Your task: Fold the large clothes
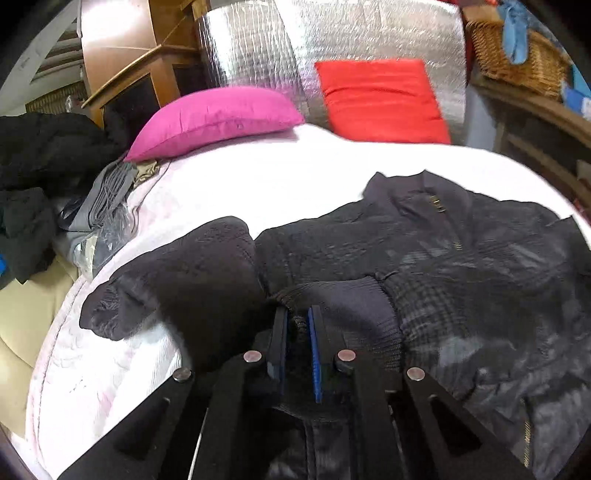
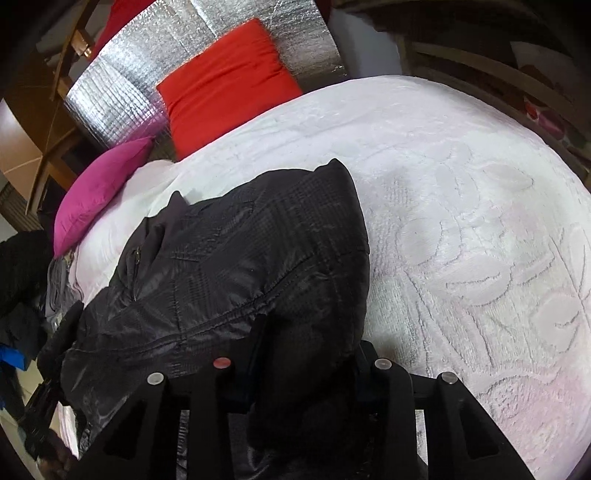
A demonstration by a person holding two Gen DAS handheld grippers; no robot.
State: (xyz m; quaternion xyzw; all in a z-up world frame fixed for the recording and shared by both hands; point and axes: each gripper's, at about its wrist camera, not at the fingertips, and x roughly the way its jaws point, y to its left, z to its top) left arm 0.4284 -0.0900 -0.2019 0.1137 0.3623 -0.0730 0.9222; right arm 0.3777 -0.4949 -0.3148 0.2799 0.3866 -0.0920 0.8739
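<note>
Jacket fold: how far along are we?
Early stage. Done: the black jacket lies spread on the white bed, zipper side up. In hand: the left gripper is shut on the ribbed cuff of a sleeve; jacket fabric fills the right gripper and hides its fingertips. Left: the other sleeve lies out to the side, and no body fold shows.

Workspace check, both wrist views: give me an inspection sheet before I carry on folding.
Surface: white textured bedspread, bare to the right of the garment.
Job's things: black jacket spread on the bed, one sleeve lying out to the left.
Clutter: pink pillow, red cushion, pile of dark clothes at the bed's left edge.
Grippers: left gripper shut on the jacket's ribbed cuff; right gripper covered by jacket fabric, jaw state unclear.
Cables: nothing seen.
Surroundings: silver foil panel, wicker basket, wooden furniture.
</note>
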